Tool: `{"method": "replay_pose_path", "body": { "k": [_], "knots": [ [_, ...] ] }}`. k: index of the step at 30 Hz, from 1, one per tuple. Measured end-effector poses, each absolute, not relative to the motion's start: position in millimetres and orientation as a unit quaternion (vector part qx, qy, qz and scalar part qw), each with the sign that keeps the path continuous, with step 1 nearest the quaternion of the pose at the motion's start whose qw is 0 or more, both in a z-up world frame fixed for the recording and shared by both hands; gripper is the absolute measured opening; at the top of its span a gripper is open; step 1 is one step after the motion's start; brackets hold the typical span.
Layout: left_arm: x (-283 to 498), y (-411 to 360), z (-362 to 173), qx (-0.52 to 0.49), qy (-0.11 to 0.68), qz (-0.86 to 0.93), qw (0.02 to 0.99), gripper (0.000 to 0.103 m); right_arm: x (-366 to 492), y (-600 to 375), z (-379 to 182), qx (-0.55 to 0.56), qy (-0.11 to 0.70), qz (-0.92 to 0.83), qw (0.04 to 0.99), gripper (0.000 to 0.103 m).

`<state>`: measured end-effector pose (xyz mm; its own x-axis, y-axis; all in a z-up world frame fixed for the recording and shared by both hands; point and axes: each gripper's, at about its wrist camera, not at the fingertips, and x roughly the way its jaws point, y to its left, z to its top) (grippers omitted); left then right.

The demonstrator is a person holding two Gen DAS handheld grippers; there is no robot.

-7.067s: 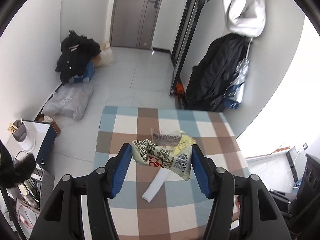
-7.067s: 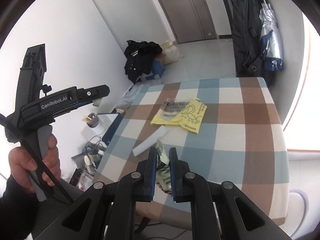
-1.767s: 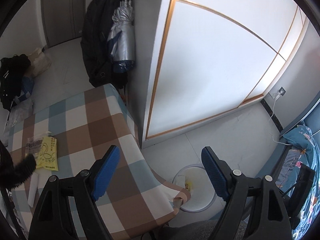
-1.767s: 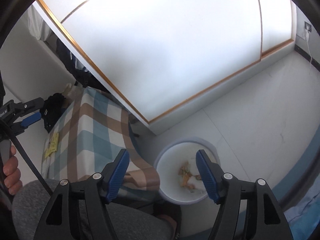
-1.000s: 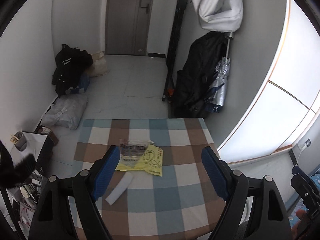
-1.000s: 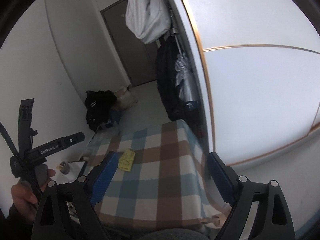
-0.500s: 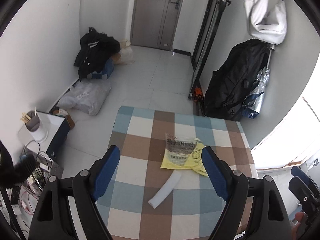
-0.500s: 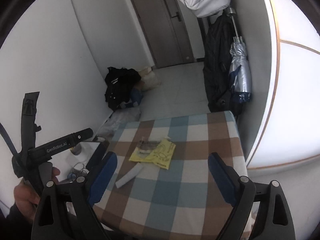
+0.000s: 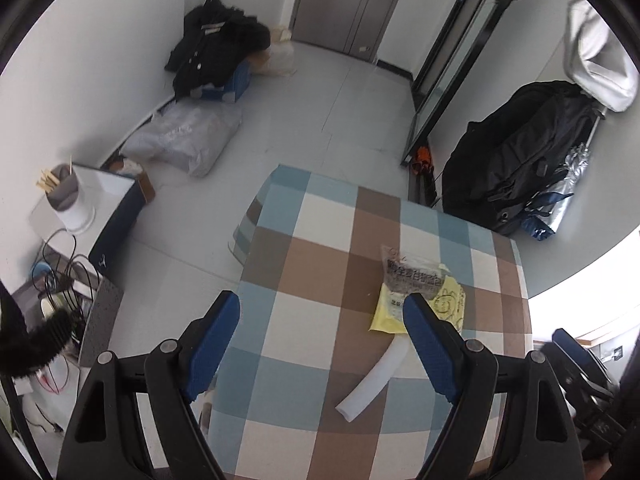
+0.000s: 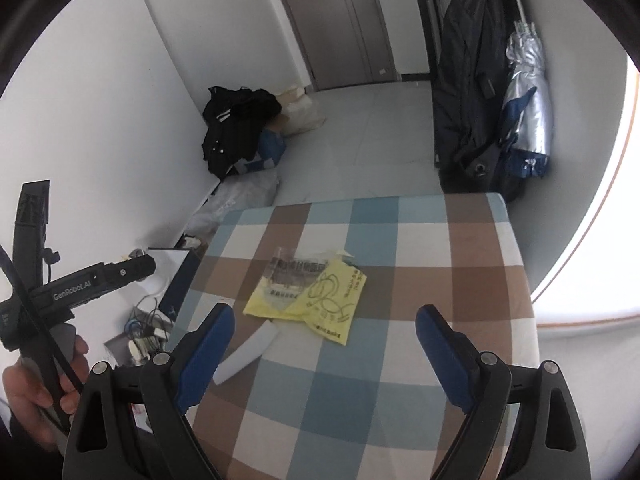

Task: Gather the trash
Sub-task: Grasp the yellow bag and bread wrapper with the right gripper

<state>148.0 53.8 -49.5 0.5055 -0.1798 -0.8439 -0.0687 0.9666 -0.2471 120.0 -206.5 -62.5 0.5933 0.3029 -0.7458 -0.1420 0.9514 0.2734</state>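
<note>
A yellow plastic bag (image 9: 444,308) lies on the checked tablecloth (image 9: 320,264), with a clear printed wrapper (image 9: 412,276) on its far end. A white curved strip (image 9: 376,380) lies nearer to me. The right wrist view shows the same yellow bag (image 10: 320,300), wrapper (image 10: 292,272) and white strip (image 10: 248,352). My left gripper (image 9: 322,348) is open and empty above the table's near left part. My right gripper (image 10: 324,356) is open and empty above the table's near edge, short of the bag.
The checked table (image 10: 460,248) fills the middle. A black coat pile (image 9: 216,44) and a grey bag (image 9: 184,140) lie on the floor at the left. A black backpack and silver umbrella (image 9: 520,160) hang at the right. A white side table (image 9: 84,204) stands left.
Both grippers have swung from the bin on the floor back toward the table and come closer over it. Both stay open and empty.
</note>
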Motion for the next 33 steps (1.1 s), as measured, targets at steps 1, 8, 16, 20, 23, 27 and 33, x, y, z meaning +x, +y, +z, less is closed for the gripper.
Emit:
{"method": "replay_pose_path", "body": {
  "k": [1, 8, 16, 20, 23, 27, 33],
  "knots": [
    [149.8, 56.8, -52.2, -0.128, 0.501, -0.029, 0.855, 0.081, 127.7, -204.2, -68.1, 0.089, 0.443, 0.125, 0.884, 0.093],
    [158.8, 73.3, -68.2, -0.137, 0.529, -0.007, 0.837, 0.081, 184.3, -178.5, -114.3, 0.066, 0.499, 0.143, 0.852, 0.092],
    [166.6, 76.5, -80.3, -0.138, 0.55, 0.003, 0.823, 0.081, 209.5, -156.9, -143.2, 0.026, 0.524, 0.148, 0.838, 0.089],
    [168.8, 76.8, -84.3, -0.131, 0.558, 0.005, 0.82, 0.081, 210.9, -152.0, -154.2, -0.001, 0.542, 0.143, 0.828, 0.079],
    [170.4, 77.3, -86.4, -0.132, 0.563, 0.006, 0.816, 0.081, 205.9, -147.3, -154.1, -0.031, 0.534, 0.14, 0.833, 0.072],
    [170.0, 74.8, -85.2, -0.124, 0.562, 0.006, 0.818, 0.081, 200.8, -141.0, -153.1, -0.059, 0.523, 0.14, 0.839, 0.058],
    [169.2, 75.1, -88.9, -0.12, 0.566, 0.009, 0.816, 0.081, 194.5, -140.2, -150.8, -0.073, 0.513, 0.141, 0.844, 0.025]
  ]
}}
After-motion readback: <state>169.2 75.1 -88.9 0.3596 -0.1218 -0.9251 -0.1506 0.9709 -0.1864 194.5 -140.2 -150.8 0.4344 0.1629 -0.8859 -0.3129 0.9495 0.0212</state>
